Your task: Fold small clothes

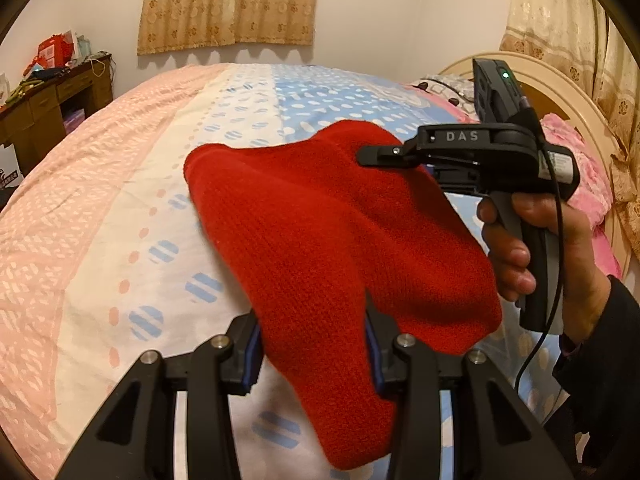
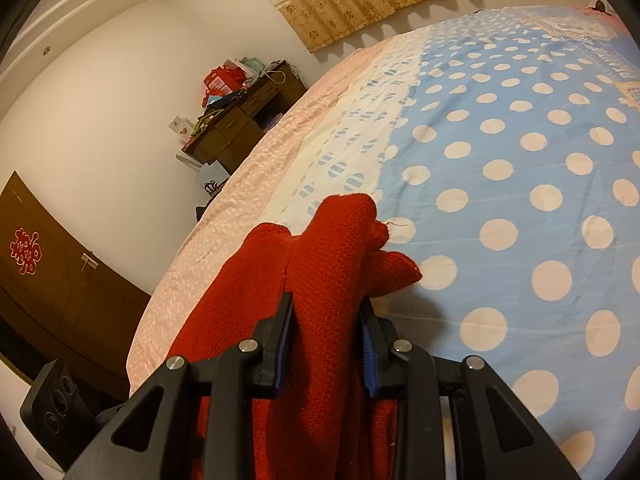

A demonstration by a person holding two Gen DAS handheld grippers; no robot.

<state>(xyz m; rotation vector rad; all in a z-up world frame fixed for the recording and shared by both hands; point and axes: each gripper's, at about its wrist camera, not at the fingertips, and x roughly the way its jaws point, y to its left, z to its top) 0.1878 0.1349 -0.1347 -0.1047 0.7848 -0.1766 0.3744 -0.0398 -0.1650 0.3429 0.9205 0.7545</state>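
A small red knitted garment (image 1: pixel 320 232) hangs in the air above the bed, held by both grippers. My left gripper (image 1: pixel 312 344) is shut on its near edge, the cloth bunched between the blue pads. My right gripper (image 2: pixel 326 344) is shut on another edge of the red garment (image 2: pixel 332 256). The right gripper also shows in the left wrist view (image 1: pixel 380 156), at the right, held by a hand, its finger over the cloth's far corner.
The bed's quilt (image 1: pixel 120 200) is pink, cream and blue with dots (image 2: pixel 520 200). A brown desk (image 1: pixel 44 116) piled with items stands by the far wall. A cream headboard (image 1: pixel 568 92) and pink pillow are at right. A dark cabinet (image 2: pixel 60 280) and speaker are at left.
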